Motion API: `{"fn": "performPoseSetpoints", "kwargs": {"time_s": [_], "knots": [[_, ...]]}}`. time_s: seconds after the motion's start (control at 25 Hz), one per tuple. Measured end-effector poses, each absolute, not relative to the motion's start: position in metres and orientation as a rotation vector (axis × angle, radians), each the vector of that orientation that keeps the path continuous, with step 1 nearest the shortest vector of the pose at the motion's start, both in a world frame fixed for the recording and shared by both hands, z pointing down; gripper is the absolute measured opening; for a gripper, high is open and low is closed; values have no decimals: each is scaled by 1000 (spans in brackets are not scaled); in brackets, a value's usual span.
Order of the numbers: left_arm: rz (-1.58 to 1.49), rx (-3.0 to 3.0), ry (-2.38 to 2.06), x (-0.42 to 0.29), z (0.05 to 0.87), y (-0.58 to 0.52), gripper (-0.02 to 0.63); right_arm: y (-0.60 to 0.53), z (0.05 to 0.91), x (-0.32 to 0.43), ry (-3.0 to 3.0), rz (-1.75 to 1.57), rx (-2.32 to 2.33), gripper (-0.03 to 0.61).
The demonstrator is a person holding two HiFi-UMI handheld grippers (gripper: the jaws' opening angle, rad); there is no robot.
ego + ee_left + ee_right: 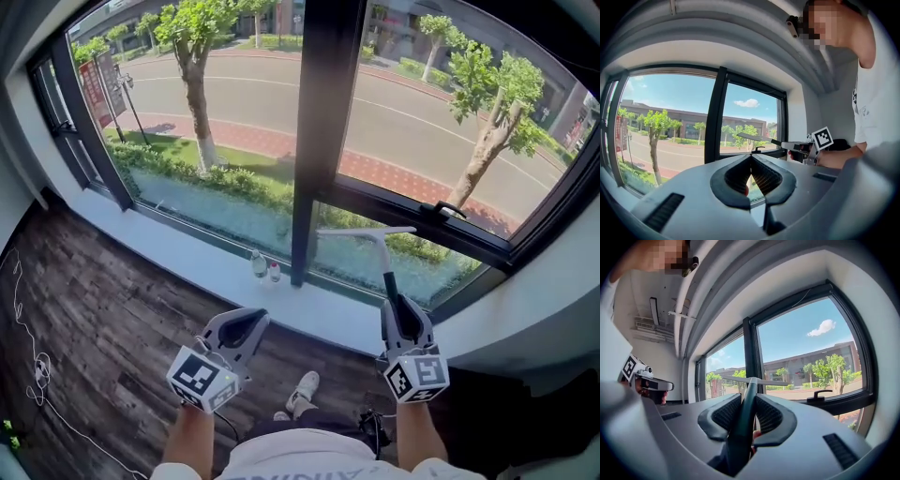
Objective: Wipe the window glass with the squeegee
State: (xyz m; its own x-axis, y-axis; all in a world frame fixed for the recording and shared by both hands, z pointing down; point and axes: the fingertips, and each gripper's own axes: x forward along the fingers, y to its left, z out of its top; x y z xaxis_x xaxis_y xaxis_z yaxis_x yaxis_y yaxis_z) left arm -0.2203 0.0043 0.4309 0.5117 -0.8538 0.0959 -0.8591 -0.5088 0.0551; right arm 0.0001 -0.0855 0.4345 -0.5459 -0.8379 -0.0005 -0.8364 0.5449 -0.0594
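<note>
1. Squeegee [382,251]: stands nearly upright ahead of the person, with its pale blade crosswise at the top and its dark handle running down into the right gripper [398,305].
2. Right gripper view: shows both ribbed jaws pinching that handle, which rises between them to the blade.
3. Blade: hangs in front of the lower right pane of the window glass [389,258], just right of the dark centre post [323,112]; cannot tell whether it touches the glass.
4. Left gripper [242,323]: hovers lower and to the left, well apart from the squeegee, over the edge of the sill; jaws pressed together at the tips with nothing between them, as seen in its own view.
5. Window: fills the wall ahead in dark frames, with a black latch handle [448,208] on the right sash above the blade.
6. Outside: shows trees, a hedge, a red-paved path and a road under a blue sky.
7. White sill [187,258]: runs under the panes and carries two small bottles [264,267] beside the foot of the centre post.
8. Floor [103,291]: lies below in dark wood planks, with a thin white cable [37,366] at the left and a white shoe [302,389] between the grippers.
</note>
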Motion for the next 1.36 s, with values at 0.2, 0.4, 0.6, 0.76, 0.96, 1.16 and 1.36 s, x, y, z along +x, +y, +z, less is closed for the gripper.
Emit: {"fn": "performPoseSetpoints", "kwargs": {"time_s": [0.2,0.4,0.6,0.76,0.96,1.16,1.36], "knots": [[45,2699,-1388,-174,427,32,17,-39,424,59,2670,-69,-1632,100],[20,2762,-1289,-127,413,47,17,-2,405,117,2583,-25,-1744,100],[-7,2793,-1237,-67,391,45,17,20,381,185,2498,28,-1808,100],[-1,2830,-1178,0,376,49,17,39,367,253,2441,35,-1863,100],[-1,2873,-1157,67,368,70,17,62,363,320,2408,41,-1879,100],[8,2883,-1165,79,373,75,17,66,366,332,2423,64,-1887,100],[12,2864,-1174,55,378,69,17,58,359,310,2439,90,-1882,100]]}}
